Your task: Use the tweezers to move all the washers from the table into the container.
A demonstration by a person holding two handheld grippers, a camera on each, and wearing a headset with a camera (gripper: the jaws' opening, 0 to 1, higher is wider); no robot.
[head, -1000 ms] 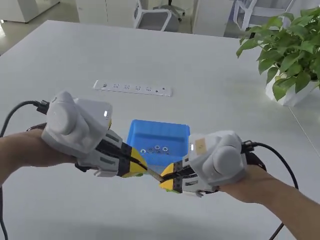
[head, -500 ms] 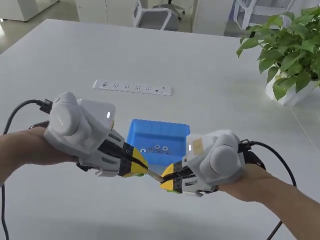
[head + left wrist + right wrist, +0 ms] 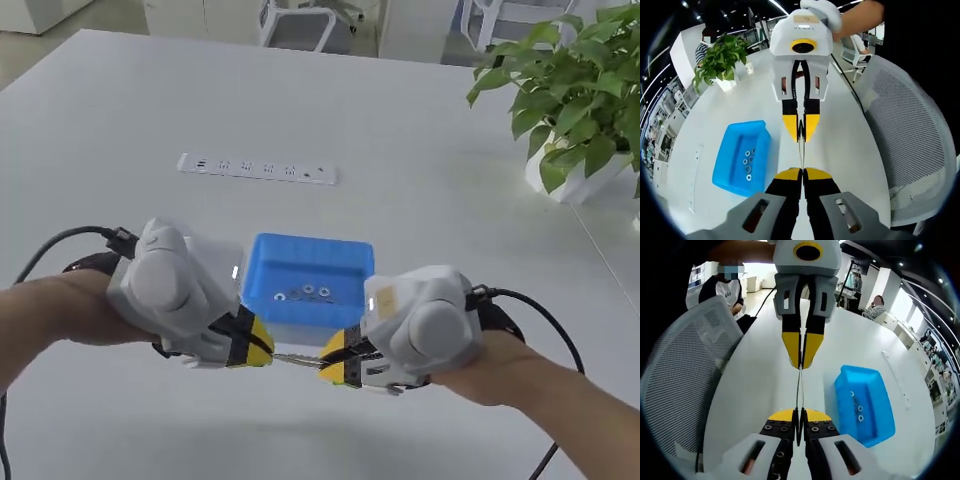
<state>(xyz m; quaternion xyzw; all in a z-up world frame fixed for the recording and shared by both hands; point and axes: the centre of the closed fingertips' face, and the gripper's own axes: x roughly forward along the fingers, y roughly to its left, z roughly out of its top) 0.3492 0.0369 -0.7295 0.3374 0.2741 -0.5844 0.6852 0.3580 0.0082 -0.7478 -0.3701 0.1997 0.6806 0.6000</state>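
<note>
The right gripper (image 3: 801,139) bears lettering (image 3: 807,28), unreadably small.

A white worktop (image 3: 430,190) carries a white power strip (image 3: 258,168), lying flat toward the far edge. A leafy green potted plant (image 3: 570,95) stands by the right edge. Office chairs (image 3: 300,22) sit beyond the far edge.

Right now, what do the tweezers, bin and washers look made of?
Tweezers: thin, pale glint, likely bare metal.
Bin: uniform blue, rounded rim, probably moulded plastic.
Washers: small silvery rings, seemingly metal; finish too small to tell.
</note>
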